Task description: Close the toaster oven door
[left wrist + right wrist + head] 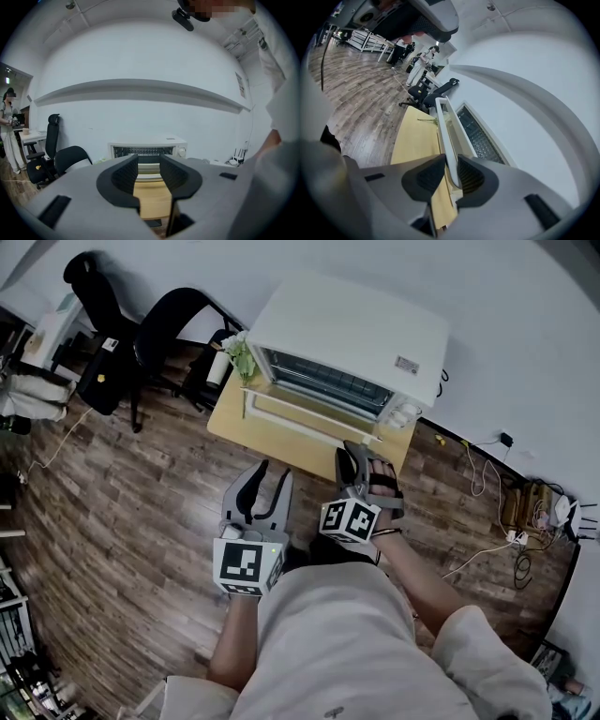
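A white toaster oven (pixel 352 334) stands on a small wooden table (pixel 272 439) against the wall. Its door (pixel 305 413) hangs open toward me, with the wire rack inside showing. My right gripper (pixel 361 454) is at the right end of the door's white handle bar (pixel 445 131). In the right gripper view the bar runs between the two pads, and the gripper (pixel 451 171) is shut on it. My left gripper (pixel 274 472) hovers in front of the table. It is open, with nothing between its fingers (pixel 125 174); the oven (pixel 147 149) lies straight ahead.
Two black office chairs (pixel 103 334) (pixel 183 324) stand left of the table. A small plant (pixel 234 357) sits at the table's left corner. Cables and a power strip (pixel 525 512) lie on the wood floor at right. A person (pixel 9 126) stands far left.
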{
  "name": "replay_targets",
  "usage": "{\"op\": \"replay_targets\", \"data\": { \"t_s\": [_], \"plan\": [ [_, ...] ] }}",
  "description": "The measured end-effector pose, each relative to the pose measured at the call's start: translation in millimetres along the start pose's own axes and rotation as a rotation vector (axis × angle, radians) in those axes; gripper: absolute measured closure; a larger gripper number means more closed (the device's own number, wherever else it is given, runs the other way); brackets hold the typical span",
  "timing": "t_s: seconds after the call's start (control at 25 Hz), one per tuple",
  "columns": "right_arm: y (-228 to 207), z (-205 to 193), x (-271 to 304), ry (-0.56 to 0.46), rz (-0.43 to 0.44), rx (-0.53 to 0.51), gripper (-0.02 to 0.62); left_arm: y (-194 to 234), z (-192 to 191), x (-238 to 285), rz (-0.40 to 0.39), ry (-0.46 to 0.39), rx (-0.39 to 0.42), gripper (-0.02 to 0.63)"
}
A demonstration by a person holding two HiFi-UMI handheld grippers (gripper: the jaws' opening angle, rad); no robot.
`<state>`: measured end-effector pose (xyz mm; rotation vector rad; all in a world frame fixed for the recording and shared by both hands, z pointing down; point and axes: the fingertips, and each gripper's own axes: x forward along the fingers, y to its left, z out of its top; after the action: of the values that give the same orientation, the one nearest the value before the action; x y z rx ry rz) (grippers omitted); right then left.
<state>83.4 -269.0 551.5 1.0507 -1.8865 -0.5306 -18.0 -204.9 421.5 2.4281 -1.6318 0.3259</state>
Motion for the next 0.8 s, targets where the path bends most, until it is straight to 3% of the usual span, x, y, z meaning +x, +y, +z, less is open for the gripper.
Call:
{"op": "replay_targets", "data": {
  "t_s": [0.8],
  "plan": [
    [-33.2, 4.6, 10.5, 0.010, -0.014, 0.010, 0.503, -3.5, 17.8, 1.9, -0.004, -0.041, 0.014, 0.476]
  ]
}}
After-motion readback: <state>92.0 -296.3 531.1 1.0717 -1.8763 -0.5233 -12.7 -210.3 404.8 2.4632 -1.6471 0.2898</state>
